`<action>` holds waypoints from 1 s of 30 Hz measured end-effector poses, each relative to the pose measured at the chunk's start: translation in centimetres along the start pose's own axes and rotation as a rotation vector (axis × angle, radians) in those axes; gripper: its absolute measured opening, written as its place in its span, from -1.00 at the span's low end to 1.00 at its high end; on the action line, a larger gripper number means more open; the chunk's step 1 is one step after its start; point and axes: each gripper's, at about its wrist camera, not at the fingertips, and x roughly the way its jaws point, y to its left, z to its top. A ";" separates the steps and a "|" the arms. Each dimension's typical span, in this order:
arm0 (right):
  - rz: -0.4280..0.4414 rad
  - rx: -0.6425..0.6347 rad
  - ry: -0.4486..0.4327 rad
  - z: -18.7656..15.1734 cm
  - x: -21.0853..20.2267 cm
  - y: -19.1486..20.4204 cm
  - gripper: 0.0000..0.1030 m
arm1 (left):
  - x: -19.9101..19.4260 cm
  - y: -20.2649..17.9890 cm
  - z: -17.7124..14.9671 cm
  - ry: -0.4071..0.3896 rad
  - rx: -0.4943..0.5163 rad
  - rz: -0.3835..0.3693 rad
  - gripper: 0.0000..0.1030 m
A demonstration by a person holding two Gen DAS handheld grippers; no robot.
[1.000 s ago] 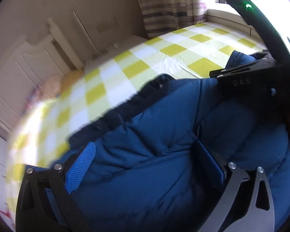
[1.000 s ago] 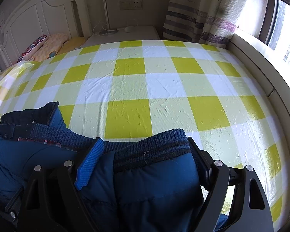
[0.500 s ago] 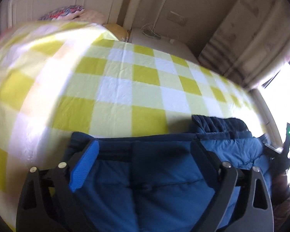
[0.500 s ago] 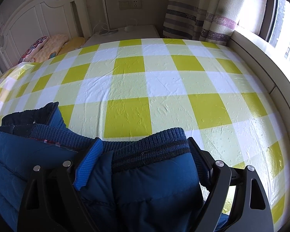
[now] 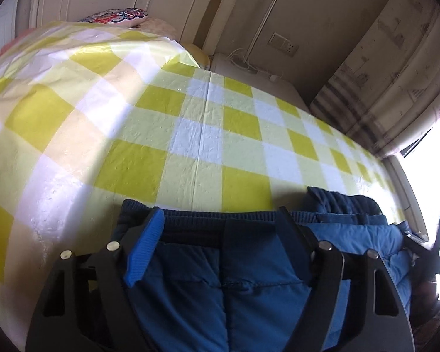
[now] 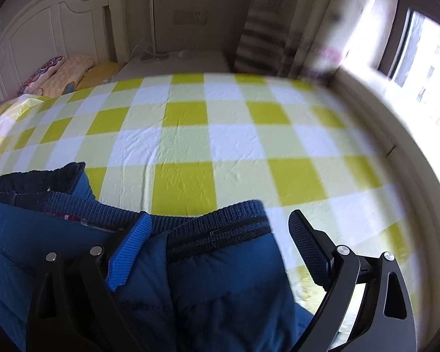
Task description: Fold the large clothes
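Observation:
A blue padded jacket with a dark ribbed hem lies on a yellow and white checked bed cover. My left gripper has its jaws wide apart, with the jacket's hem bunched between them. In the right wrist view my right gripper is open. The jacket lies against its left finger. Its right finger stands clear of the cloth, over the checked cover. The right gripper's body shows at the far right of the left wrist view.
A white headboard and patterned pillows are at the bed's far left. A white bedside unit with cables stands by the wall. Striped curtains and a bright window are on the right, with a ledge along the bed's right edge.
My left gripper has swung round from facing the window to facing the headboard wall, with the hem still between its jaws. My right gripper has opened, and its right finger has come off the jacket.

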 end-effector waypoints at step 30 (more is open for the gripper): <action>0.284 0.044 0.076 -2.7 -1.5 -0.1 0.91 | -0.2 0.3 -0.3 0.002 -0.012 -0.019 0.52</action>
